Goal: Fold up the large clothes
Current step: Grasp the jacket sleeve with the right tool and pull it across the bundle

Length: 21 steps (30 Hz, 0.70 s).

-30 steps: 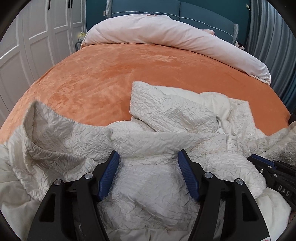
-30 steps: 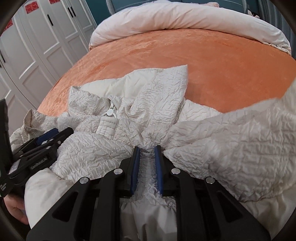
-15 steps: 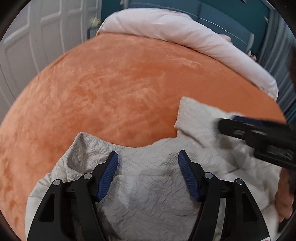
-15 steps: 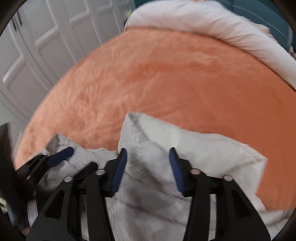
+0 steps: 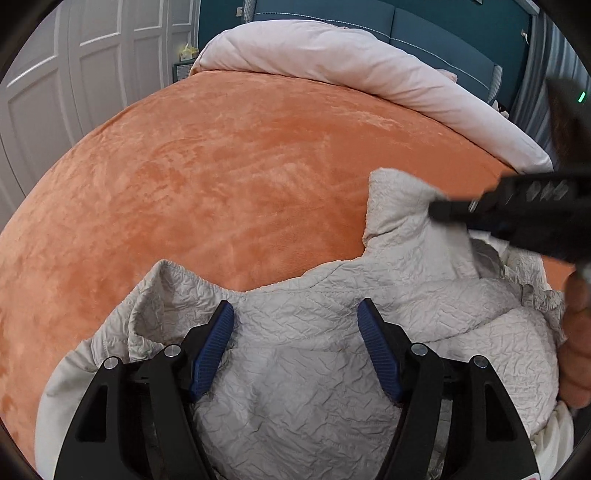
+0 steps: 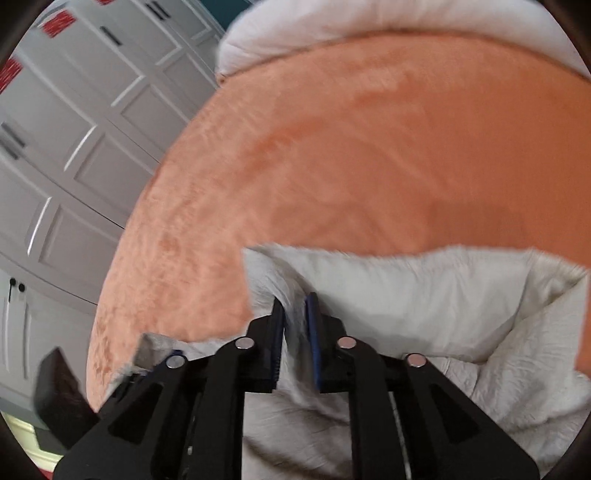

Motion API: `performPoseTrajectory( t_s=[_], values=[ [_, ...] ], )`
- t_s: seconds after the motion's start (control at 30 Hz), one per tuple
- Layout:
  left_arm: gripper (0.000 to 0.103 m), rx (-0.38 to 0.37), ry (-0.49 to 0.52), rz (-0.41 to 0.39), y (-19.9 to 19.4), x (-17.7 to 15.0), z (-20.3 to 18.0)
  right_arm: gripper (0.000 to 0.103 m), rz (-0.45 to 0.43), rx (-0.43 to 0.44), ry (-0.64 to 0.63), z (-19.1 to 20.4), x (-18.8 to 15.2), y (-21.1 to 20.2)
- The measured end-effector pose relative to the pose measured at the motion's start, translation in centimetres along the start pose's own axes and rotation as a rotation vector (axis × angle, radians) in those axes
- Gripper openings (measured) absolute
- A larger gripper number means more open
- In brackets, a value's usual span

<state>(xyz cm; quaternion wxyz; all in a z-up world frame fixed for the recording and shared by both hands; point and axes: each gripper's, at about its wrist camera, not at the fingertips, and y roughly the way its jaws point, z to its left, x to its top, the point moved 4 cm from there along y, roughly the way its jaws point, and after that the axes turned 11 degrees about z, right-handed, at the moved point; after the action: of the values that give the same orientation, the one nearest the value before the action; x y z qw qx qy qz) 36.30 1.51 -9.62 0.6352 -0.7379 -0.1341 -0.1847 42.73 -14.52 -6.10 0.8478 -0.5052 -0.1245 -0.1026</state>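
Over on the far left, white panelled wardrobe doors run down the edge of the left wrist view. Moving in, the orange bedspread fills the space beyond the jaws, and a pale pink duvet is rolled along its far edge, against a teal headboard.

Now the left gripper: jaws spread wide, blue pads well apart, nothing pinched. The cream crinkled jacket lies bunched on the bedspread directly beneath and between those open jaws, spilling out to both sides. Ahead and left of the left pad, a gathered cuff or hem edge curls up. Ahead and right of the right pad, a flap of the jacket stands up off the heap.

That flap meets the black body of the right gripper coming in from the right edge, its tip at the fabric. A bit of the person's hand shows at the far right.

Switching to the right wrist view, blurred by motion: the right gripper has its jaws drawn close, clamped on a fold of the jacket. The cloth bunches between the pads and fans out ahead and to the right of them, smooth lining uppermost, over the bedspread.
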Motion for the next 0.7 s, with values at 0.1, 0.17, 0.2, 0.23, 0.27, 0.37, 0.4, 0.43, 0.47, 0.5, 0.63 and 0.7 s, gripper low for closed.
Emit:
performPoseTrajectory(
  t_s=[0.1,0.17,0.2,0.23,0.27,0.37,0.4,0.43,0.47,0.5,0.63,0.7],
  values=[
    [0.067,0.010,0.003,-0.006,-0.2,-0.4,-0.2,0.049,-0.033,-0.066,-0.112,2.9,0.8,-0.4],
    [0.067,0.010,0.003,-0.008,-0.3,-0.6,-0.2,0.050,0.038,-0.128,-0.170,4.5,1.8,1.5],
    [0.067,0.010,0.002,-0.008,-0.3,-0.6,-0.2,0.047,0.072,-0.177,-0.192,4.9,2.2,2.7],
    [0.067,0.011,0.003,-0.008,-0.3,-0.6,-0.2,0.030,0.120,-0.265,-0.222,5.1,2.5,4.3],
    [0.067,0.012,0.003,-0.008,-0.4,-0.6,-0.2,0.005,0.151,-0.304,-0.236,5.1,2.7,5.1],
    [0.067,0.004,0.000,-0.014,-0.5,-0.8,-0.1,0.003,0.091,-0.214,-0.147,4.0,4.3,3.1],
    [0.067,-0.001,-0.003,-0.021,-0.6,-0.8,-0.1,0.003,0.062,-0.150,-0.074,2.7,4.5,2.3],
    [0.067,-0.002,-0.003,-0.023,-0.6,-0.9,0.0,0.003,0.049,-0.109,-0.008,1.4,4.6,2.3],
    [0.067,0.004,0.000,-0.020,-0.5,-0.9,-0.1,0.003,0.063,-0.115,0.035,-0.2,4.4,3.2],
    [0.067,0.011,0.003,-0.017,-0.4,-0.9,-0.1,0.003,0.072,-0.102,0.048,-0.8,4.2,3.8],
    [0.067,0.007,0.003,-0.010,-0.5,-0.8,-0.1,0.004,-0.067,0.097,0.098,-1.3,3.6,-1.6],
    [0.067,0.010,0.006,-0.007,-0.6,-0.8,-0.2,0.009,-0.206,0.066,0.100,-3.1,2.0,-7.0]
  ],
)
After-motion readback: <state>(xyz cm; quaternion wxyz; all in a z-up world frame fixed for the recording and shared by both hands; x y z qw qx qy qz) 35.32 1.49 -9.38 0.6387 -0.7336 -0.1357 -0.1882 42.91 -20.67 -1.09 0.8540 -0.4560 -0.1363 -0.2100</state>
